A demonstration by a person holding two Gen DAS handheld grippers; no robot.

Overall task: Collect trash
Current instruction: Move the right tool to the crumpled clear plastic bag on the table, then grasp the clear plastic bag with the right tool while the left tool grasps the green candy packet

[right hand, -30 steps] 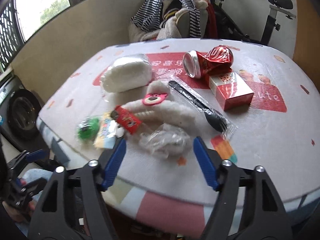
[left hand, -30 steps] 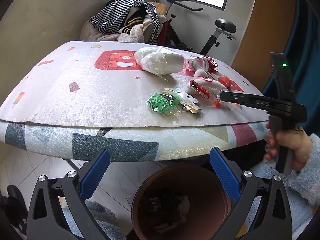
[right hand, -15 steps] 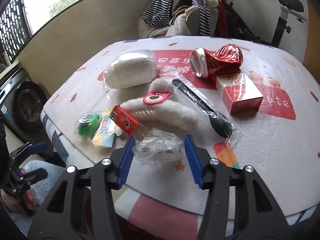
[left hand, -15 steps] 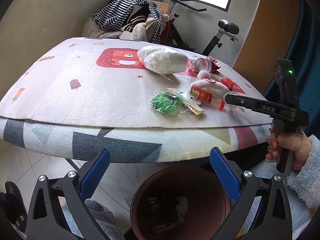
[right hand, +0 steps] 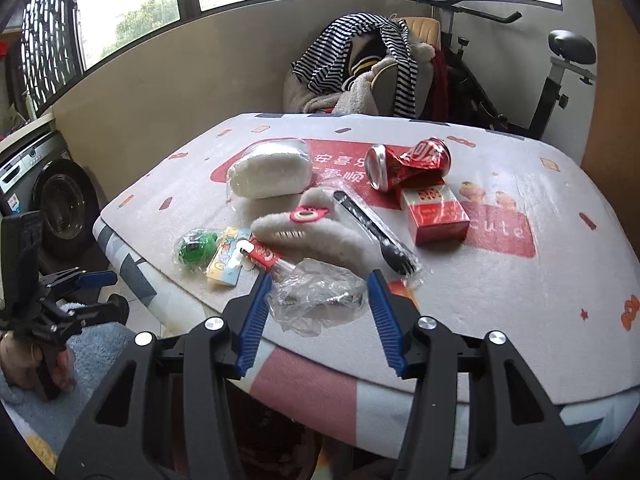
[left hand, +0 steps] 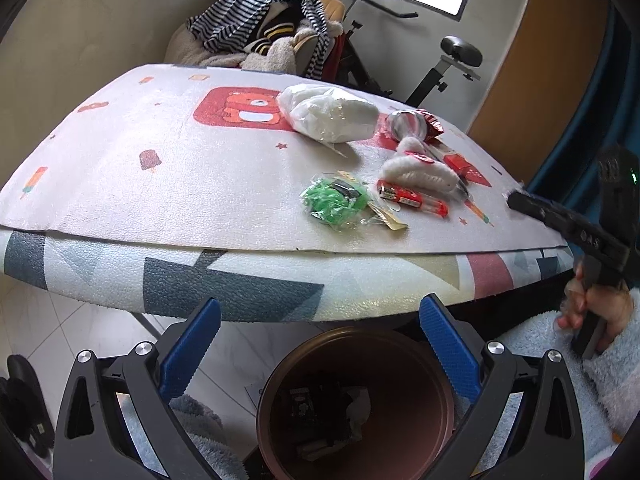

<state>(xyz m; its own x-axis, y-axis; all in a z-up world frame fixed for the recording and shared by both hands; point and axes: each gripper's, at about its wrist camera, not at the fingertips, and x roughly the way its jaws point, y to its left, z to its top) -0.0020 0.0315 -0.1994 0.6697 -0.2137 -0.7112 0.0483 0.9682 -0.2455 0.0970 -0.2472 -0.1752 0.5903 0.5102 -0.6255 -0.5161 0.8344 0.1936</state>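
While a crumpled clear wrapper (right hand: 318,295) is clamped between the right gripper (right hand: 318,300) at lower centre of the right wrist view, only the left wrist view shows the brown bin (left hand: 356,404) beneath the left gripper (left hand: 320,344), jaws apart and empty.

Not much readable here tbh. The table mat (right hand: 500,280) has "cute" in pale letters on a red patch, off past the right gripper (right hand: 318,312). Red patch further back has white Chinese characters, "安喜乐" I think. Rest is too blurry.
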